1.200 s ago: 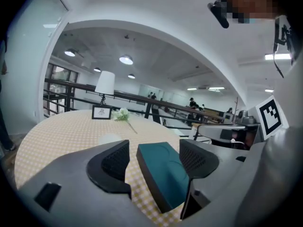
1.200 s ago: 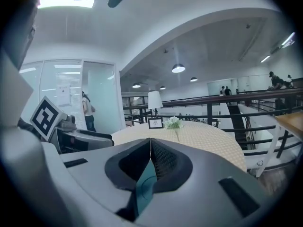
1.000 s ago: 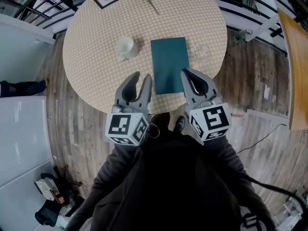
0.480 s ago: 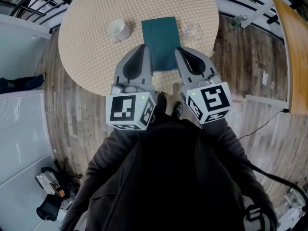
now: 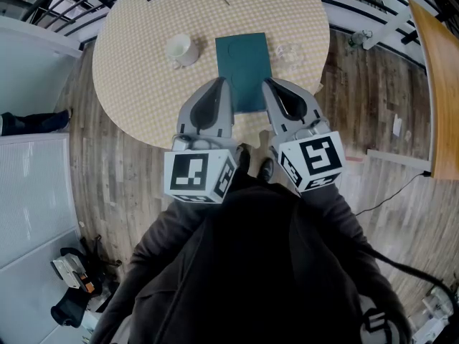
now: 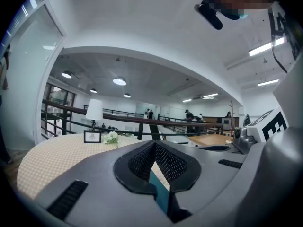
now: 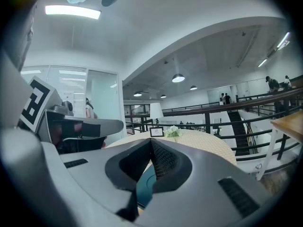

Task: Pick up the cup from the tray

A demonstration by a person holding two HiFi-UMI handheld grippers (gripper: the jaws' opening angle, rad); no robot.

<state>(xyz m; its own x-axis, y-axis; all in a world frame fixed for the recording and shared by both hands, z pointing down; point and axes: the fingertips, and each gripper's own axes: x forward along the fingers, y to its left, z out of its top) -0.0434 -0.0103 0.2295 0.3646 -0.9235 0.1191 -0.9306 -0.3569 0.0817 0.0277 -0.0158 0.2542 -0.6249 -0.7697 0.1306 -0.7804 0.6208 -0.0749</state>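
Jaws clenched on nothing, left gripper (image 5: 223, 84) and right gripper (image 5: 270, 85) over the table's (image 5: 136, 92) near edge, I see the white cup (image 5: 179, 49) left of the tray (image 5: 244, 63) (not on it), so I'd keep both grippers clear.

White cup (image 5: 179, 49), upright (mouth up), left of teal tray (image 5: 244, 67)
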